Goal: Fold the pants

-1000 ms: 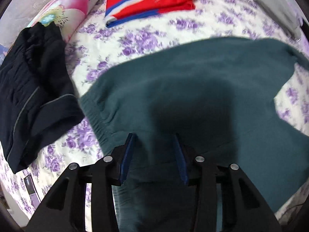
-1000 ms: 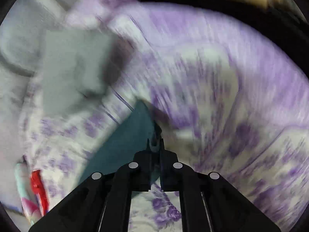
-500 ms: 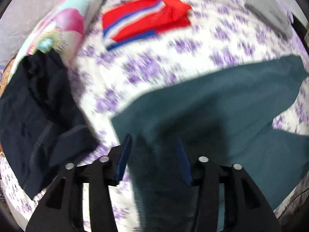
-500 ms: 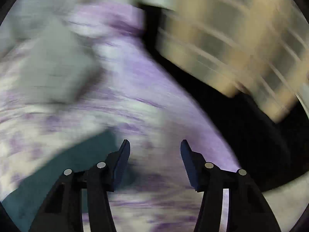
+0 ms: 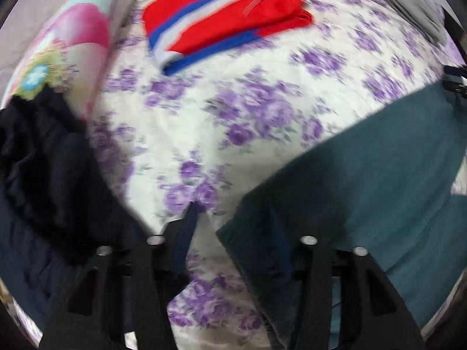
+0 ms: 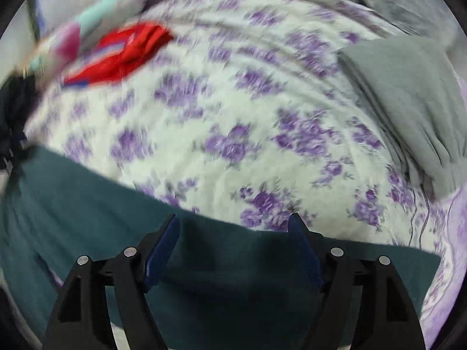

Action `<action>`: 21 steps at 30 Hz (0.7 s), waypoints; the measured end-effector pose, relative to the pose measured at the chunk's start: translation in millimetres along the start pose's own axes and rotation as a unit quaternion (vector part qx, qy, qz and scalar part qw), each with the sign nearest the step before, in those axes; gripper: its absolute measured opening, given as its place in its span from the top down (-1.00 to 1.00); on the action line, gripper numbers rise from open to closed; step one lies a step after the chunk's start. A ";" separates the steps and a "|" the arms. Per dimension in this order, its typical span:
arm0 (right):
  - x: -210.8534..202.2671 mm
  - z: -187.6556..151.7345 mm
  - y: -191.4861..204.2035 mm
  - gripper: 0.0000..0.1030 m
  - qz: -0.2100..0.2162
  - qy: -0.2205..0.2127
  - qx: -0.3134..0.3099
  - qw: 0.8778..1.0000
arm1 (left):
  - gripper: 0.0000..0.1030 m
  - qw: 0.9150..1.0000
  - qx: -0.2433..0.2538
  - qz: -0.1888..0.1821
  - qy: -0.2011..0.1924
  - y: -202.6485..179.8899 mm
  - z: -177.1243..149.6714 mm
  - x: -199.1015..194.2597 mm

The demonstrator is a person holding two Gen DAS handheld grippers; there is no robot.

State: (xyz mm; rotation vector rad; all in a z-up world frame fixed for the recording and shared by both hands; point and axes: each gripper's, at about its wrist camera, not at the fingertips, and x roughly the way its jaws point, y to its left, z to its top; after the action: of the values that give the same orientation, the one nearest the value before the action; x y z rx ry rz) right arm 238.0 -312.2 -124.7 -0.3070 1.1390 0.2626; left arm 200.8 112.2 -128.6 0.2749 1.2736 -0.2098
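Note:
Dark teal pants (image 5: pixel 379 180) lie flat on a bedspread with purple flowers (image 5: pixel 233 110). In the left wrist view they fill the lower right; my left gripper (image 5: pixel 233 218) is open above their left end, the right finger over the cloth, the left finger over bare bedspread. In the right wrist view the pants (image 6: pixel 102 218) run across the bottom as a long band. My right gripper (image 6: pixel 235 227) is open and empty just above the band's far edge. Both views are blurred by motion.
Folded red, white and blue pants (image 5: pixel 227 17) lie at the far side. A dark navy garment (image 5: pixel 43 180) lies at the left, against a flowered pillow (image 5: pixel 73 40). Folded grey cloth (image 6: pixel 408 99) lies at the right. A thin cable (image 6: pixel 420 213) runs beside it.
My right gripper let go of the teal pants, opened and swung round to face the bed. My left gripper slid left towards the pants' end, so more bedspread shows.

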 end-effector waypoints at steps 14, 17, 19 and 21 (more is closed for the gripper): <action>15.8 -3.3 3.4 0.24 0.027 0.040 -0.087 0.995 | 0.50 0.997 0.054 -0.059 0.014 -13.7 3.6 2.6; 5.1 -1.3 3.1 0.91 0.060 0.037 -0.067 0.995 | 0.76 0.997 0.061 -0.053 0.005 -23.4 3.4 -1.7; -13.8 -5.5 0.1 0.93 0.061 0.020 -0.065 0.996 | 0.79 0.997 0.065 -0.040 -0.010 -29.2 -0.3 -13.4; -38.3 -12.6 -9.1 0.93 0.072 -0.003 -0.044 0.996 | 0.79 0.997 0.051 -0.045 -0.033 -25.2 -2.8 -35.1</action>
State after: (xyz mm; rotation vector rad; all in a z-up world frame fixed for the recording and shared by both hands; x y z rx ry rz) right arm 215.4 -327.2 -93.5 -0.3032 1.1475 0.4409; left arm 180.7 89.3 -97.8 0.2952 1.2121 -0.3584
